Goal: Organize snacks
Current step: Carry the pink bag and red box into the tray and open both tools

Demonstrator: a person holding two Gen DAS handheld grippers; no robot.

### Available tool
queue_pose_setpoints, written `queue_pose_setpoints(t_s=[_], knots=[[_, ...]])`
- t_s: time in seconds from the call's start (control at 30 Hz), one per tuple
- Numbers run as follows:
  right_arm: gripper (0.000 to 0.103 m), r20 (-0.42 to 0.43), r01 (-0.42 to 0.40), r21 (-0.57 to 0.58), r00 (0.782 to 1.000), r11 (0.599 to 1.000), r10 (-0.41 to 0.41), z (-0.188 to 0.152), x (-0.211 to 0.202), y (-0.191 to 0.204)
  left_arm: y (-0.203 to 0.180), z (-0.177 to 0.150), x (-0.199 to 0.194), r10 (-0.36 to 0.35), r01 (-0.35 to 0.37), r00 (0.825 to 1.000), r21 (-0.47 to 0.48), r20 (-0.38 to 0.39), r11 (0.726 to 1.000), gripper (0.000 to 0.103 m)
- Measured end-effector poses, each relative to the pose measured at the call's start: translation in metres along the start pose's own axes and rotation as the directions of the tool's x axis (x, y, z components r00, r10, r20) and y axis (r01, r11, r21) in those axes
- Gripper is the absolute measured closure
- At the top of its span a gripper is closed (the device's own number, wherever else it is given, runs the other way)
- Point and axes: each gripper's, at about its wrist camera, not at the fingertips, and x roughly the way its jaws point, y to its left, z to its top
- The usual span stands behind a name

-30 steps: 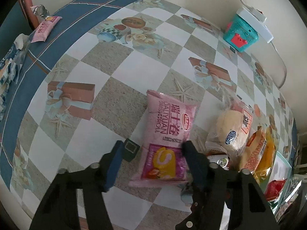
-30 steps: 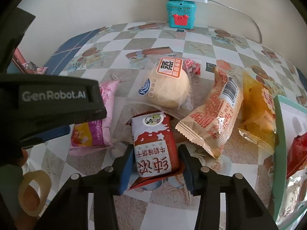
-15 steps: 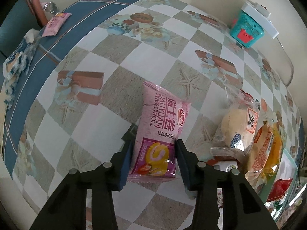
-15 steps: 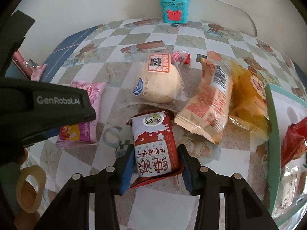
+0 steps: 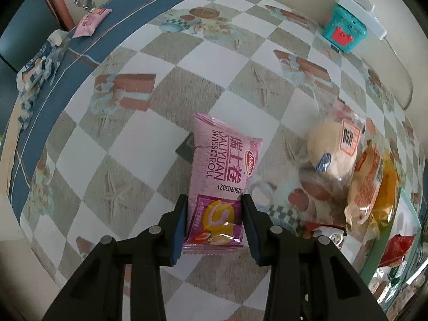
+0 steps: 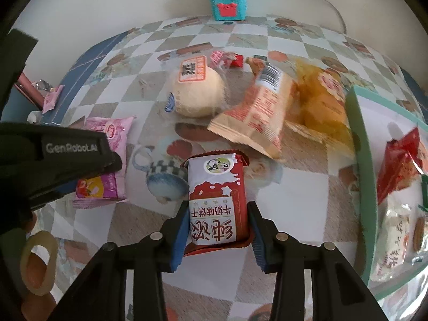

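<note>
Both packets look uncrushed: left gripper (image 5: pixel 214 208) clamps the pink Swiss roll pack (image 5: pixel 223 171), right gripper (image 6: pixel 217 215) the red-and-white milk biscuit pack (image 6: pixel 217 200), near the bun (image 6: pixel 198 95).

Glossy pink foil wrapper on the Swiss roll pack (image 5: pixel 223 176), creased and catching light. Beside it to the right, the bun (image 5: pixel 331 152) sits in clear, shiny plastic film, wrinkled all over. Matt black plastic on the left gripper (image 5: pixel 214 222), small metal pins gleaming. Under the pack, the tablecloth (image 5: pixel 128 144) looks smooth and slightly sheeny, like printed vinyl. The red biscuit pack (image 6: pixel 217 200) is glossy wrap too.
</note>
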Motion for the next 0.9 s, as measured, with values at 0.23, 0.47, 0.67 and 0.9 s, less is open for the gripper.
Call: queue_pose_setpoints(t_s=[0.23, 0.47, 0.67, 0.9], knots=[[0.061, 0.017, -0.019, 0.034, 1.0, 0.999, 0.019, 0.0, -0.019, -0.015, -0.004, -0.01, -0.004, -0.033, 0.032, 0.999, -0.015, -0.022, 0.999, 0.064], [0.061, 0.066, -0.032, 0.038, 0.997, 0.999, 0.03, 0.005, -0.043, -0.027, -0.006, -0.021, -0.018, -0.072, 0.072, 0.997, -0.034, -0.016, 0.997, 0.064], [0.061, 0.129, -0.047, 0.049, 0.991, 0.998, 0.041, 0.013, -0.068, -0.037, 0.001, -0.022, -0.05, -0.091, 0.092, 0.995, -0.035, 0.044, 0.995, 0.064], [0.061, 0.2, -0.051, 0.098, 0.979, 0.994, 0.03, 0.022, -0.098, -0.061, -0.02, -0.019, -0.085, -0.129, 0.131, 0.983, -0.002, 0.128, 0.991, 0.064]])
